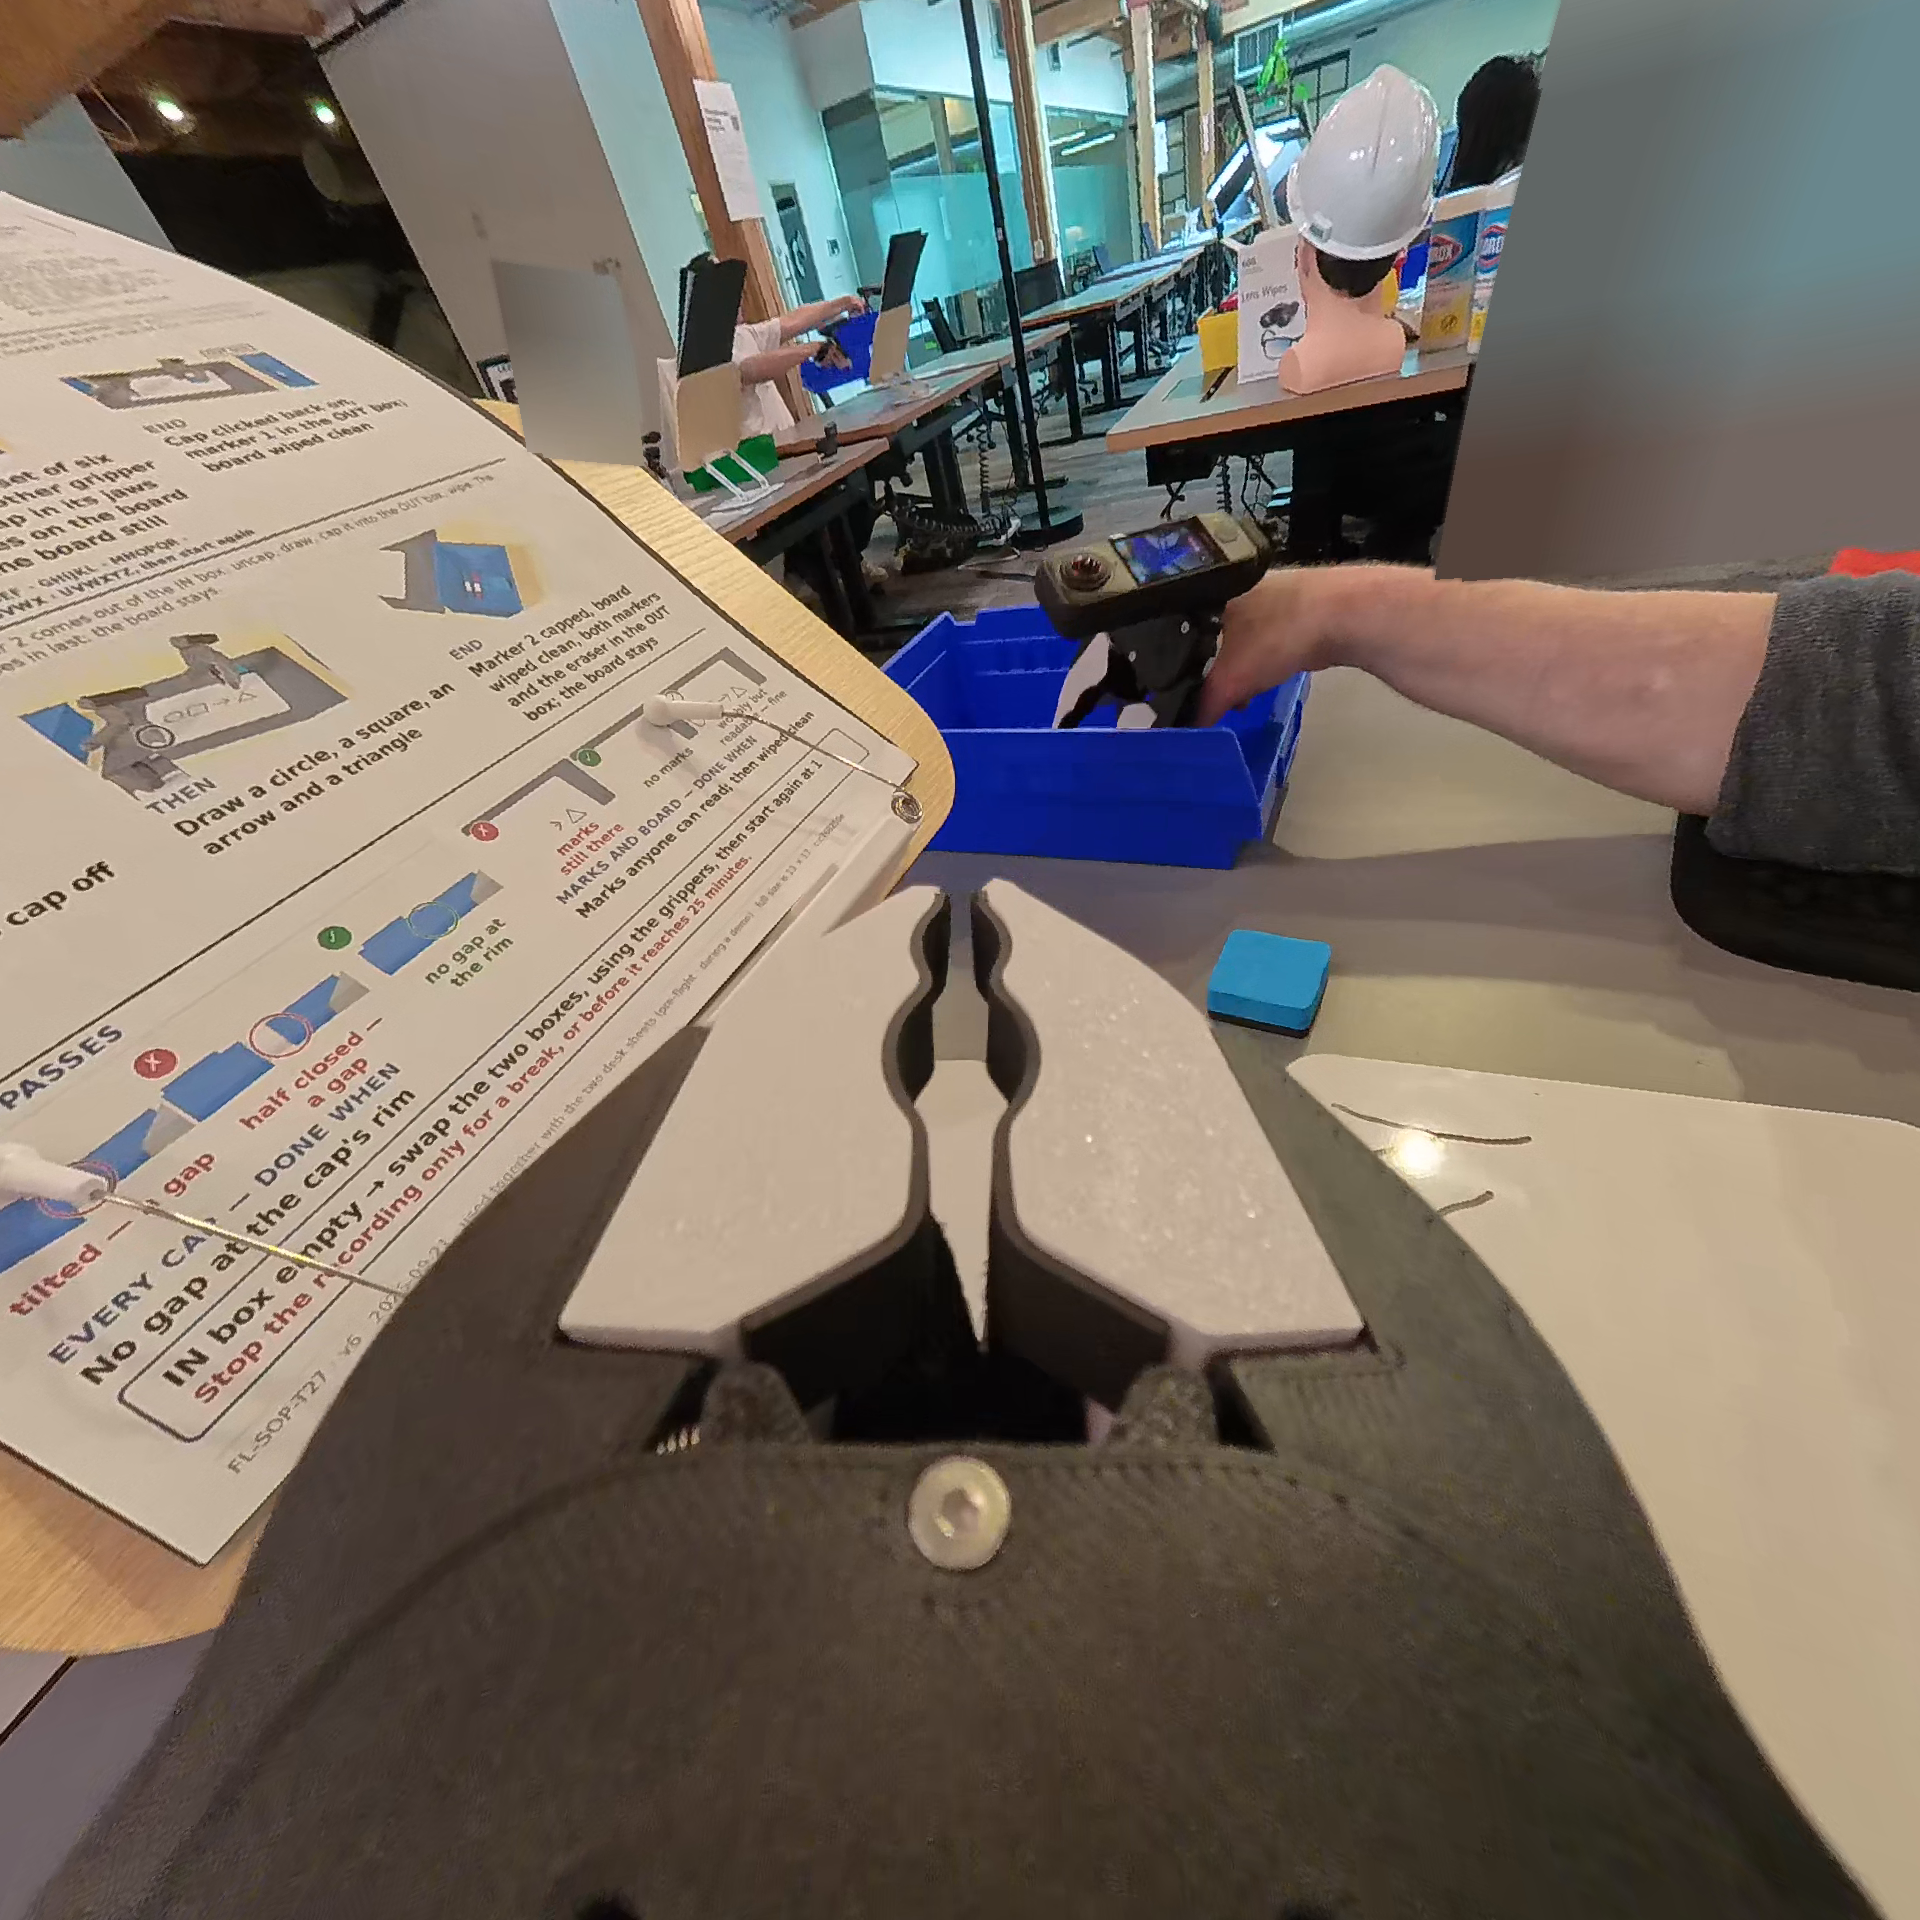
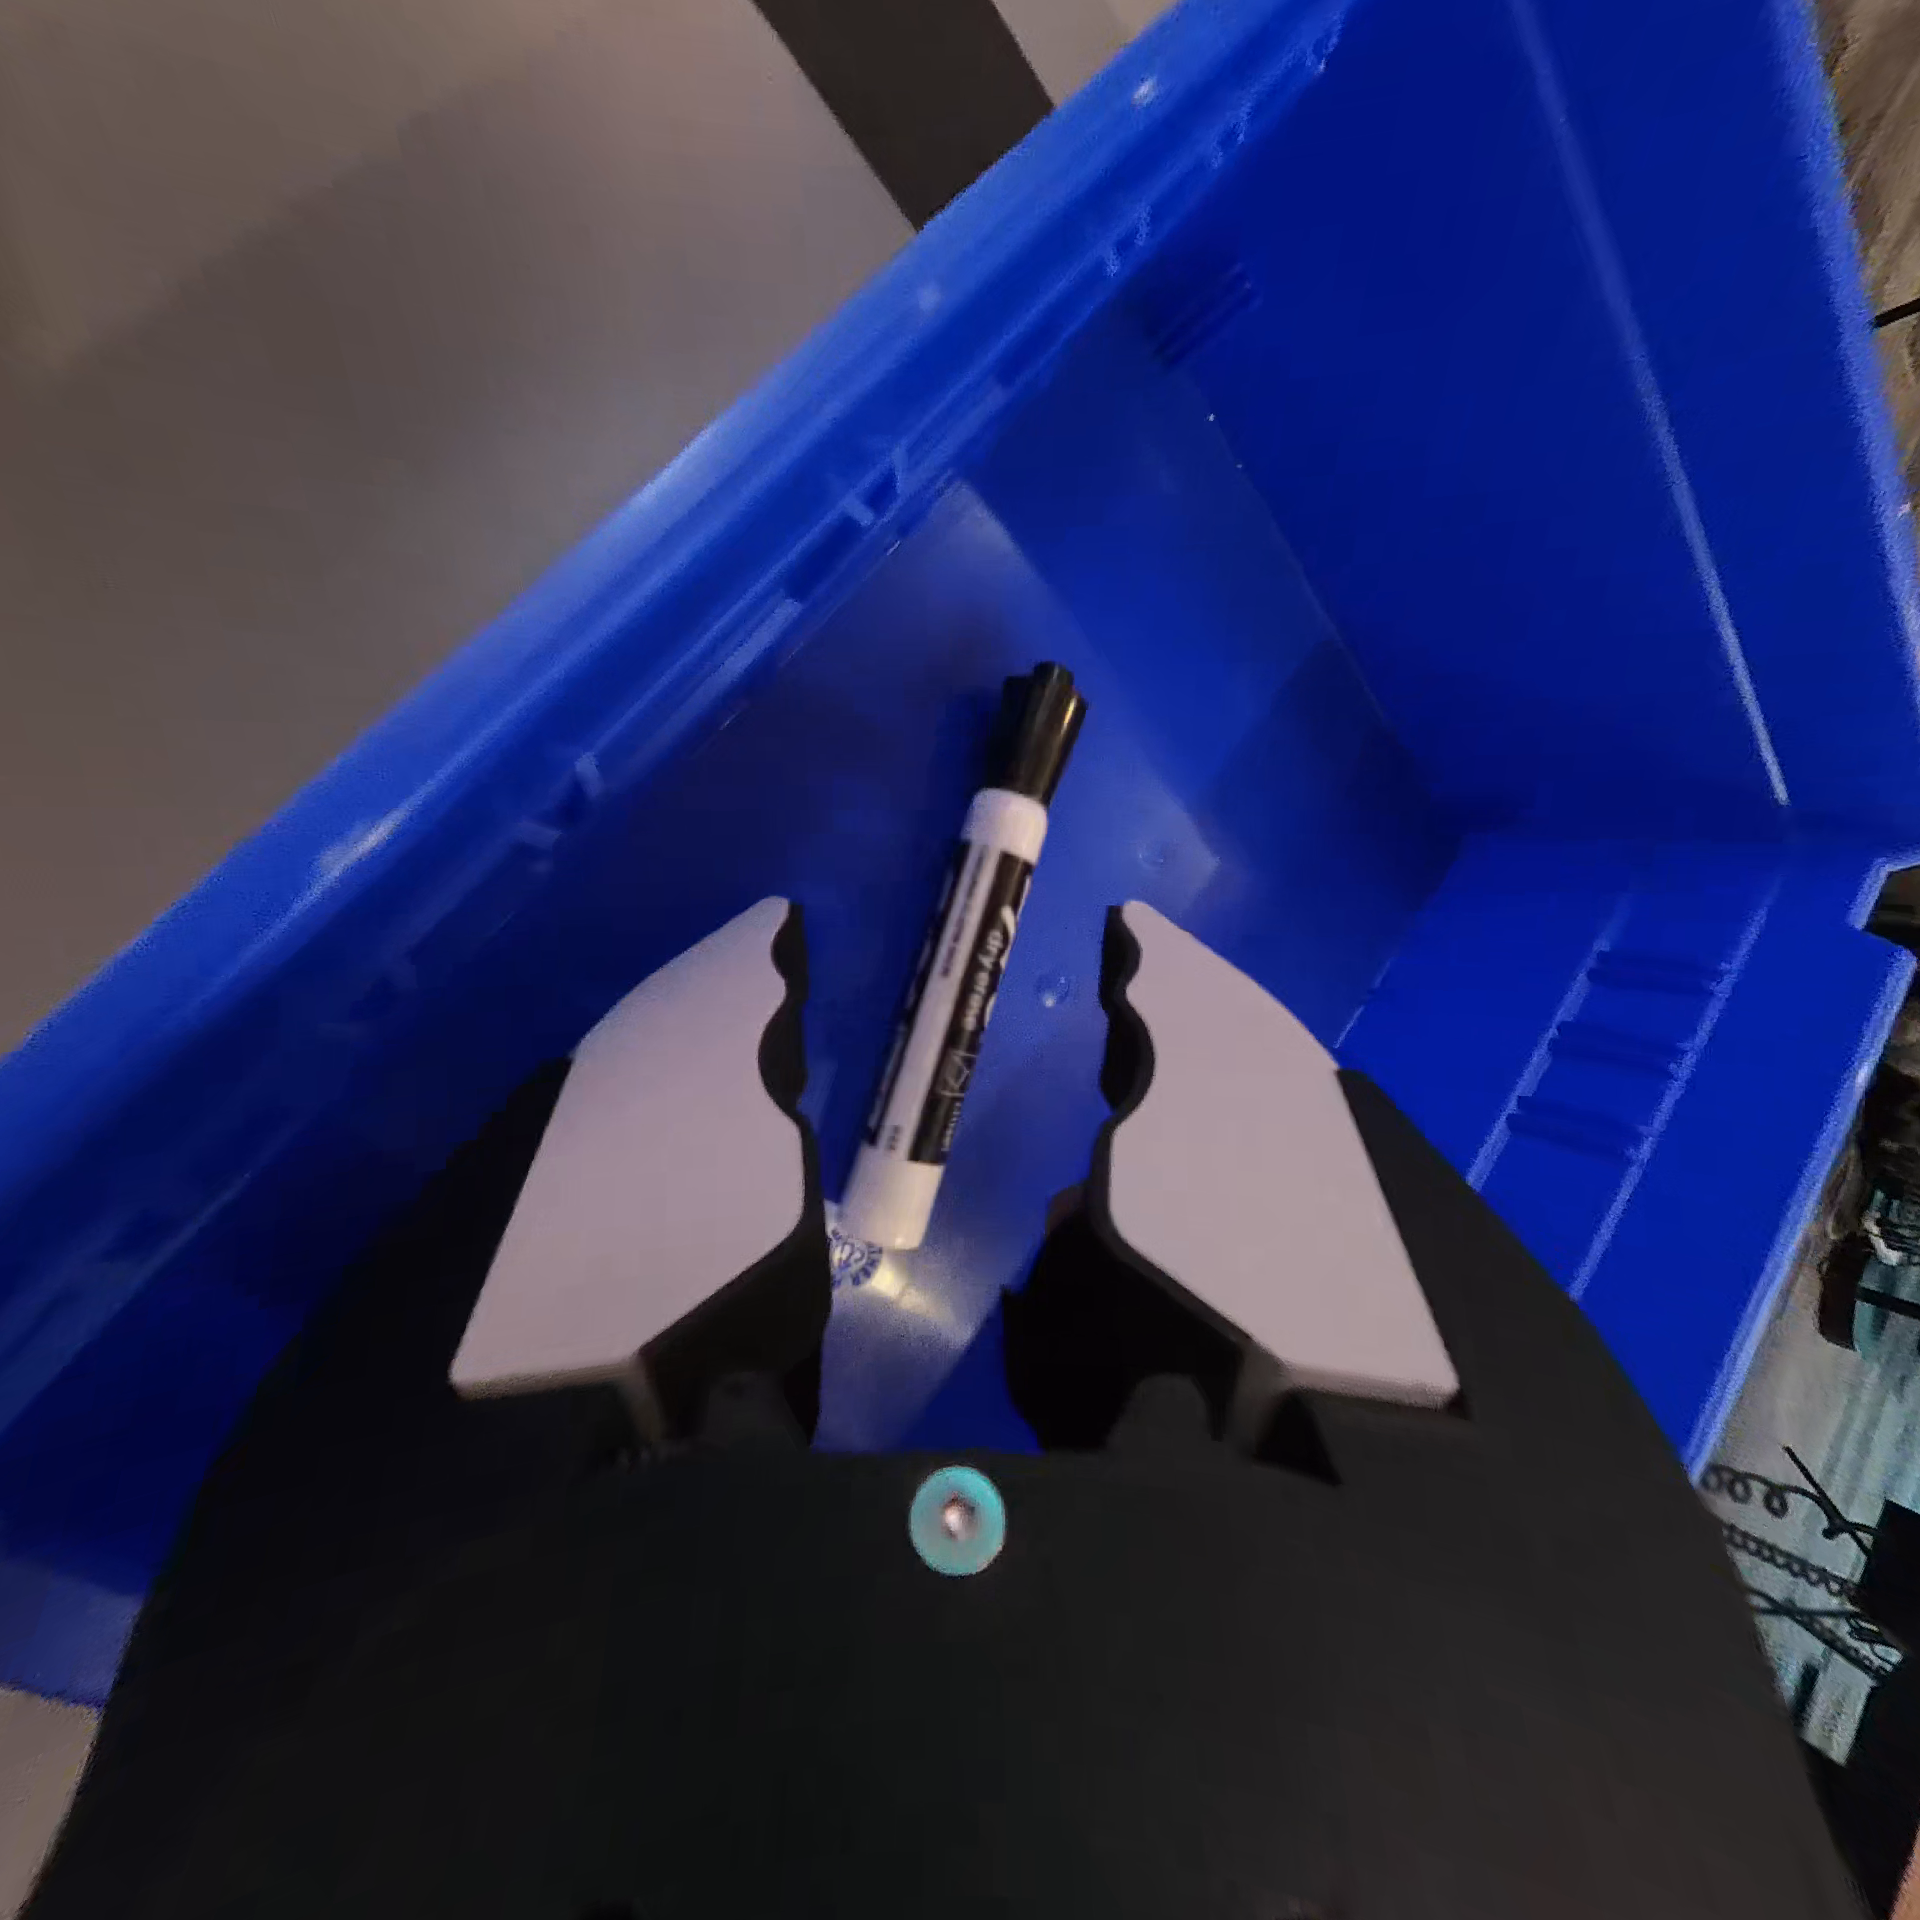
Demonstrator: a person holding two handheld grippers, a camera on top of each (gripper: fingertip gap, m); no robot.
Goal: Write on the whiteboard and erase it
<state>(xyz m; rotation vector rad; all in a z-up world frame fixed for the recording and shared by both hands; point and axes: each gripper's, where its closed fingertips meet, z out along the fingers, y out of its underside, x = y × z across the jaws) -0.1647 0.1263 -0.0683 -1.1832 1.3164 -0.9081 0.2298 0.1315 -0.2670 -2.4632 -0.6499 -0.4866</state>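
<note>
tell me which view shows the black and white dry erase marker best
The right wrist view: the black-capped white marker lies in plain sight on the floor of the blue plastic bin, between the open right gripper fingers. The left wrist view shows only the bin's outside; the marker is hidden behind its wall.

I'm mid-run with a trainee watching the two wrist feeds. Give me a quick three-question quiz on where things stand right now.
1. True or false: the right gripper has clamped the marker.
2. Where does the marker lie? A) on the whiteboard B) on the floor of the blue bin C) beside the eraser
3. Fill in: the left gripper holds ____.

Key:
1. False. Its jaws stand open with a gap on each side of the marker.
2. B. The capped marker rests in the bin, between the open fingers.
3. Nothing; its fingers are almost together with only a thin slit, and the blue eraser sits on the table apart from it.
</note>
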